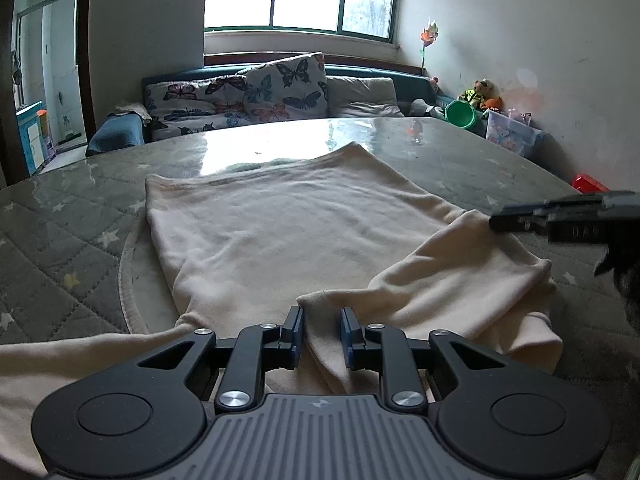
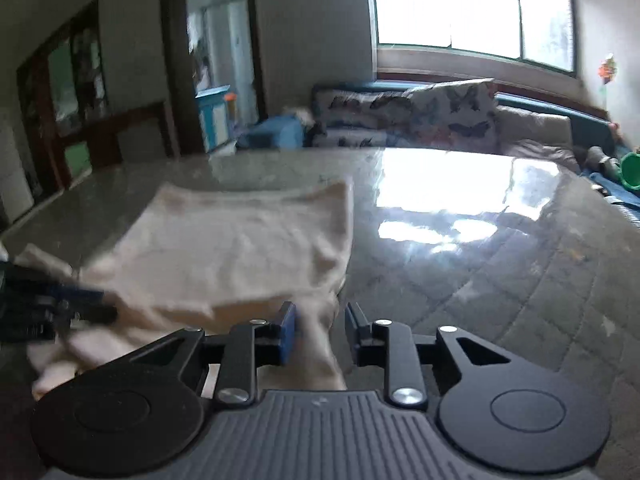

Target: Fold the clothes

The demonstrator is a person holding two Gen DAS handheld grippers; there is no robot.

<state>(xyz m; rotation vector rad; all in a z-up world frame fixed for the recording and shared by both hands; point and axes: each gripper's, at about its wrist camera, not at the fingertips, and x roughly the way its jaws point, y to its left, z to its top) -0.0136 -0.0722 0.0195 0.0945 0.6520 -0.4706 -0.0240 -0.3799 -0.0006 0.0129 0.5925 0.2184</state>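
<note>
A cream garment lies spread on the grey quilted table, with one part folded over toward its near right corner. My left gripper sits at the garment's near edge, and a raised fold of the cloth fills the narrow gap between its pads. My right gripper is at the garment's right near corner. A strip of cloth runs between its jaws, against the left pad, with a dark gap before the right one. Each gripper also shows in the other's view: the right gripper and the left gripper.
The tabletop is glossy and bare to the right of the garment. Behind the table stands a sofa with butterfly cushions. A green bucket, a clear plastic box and a red object lie past the far right edge.
</note>
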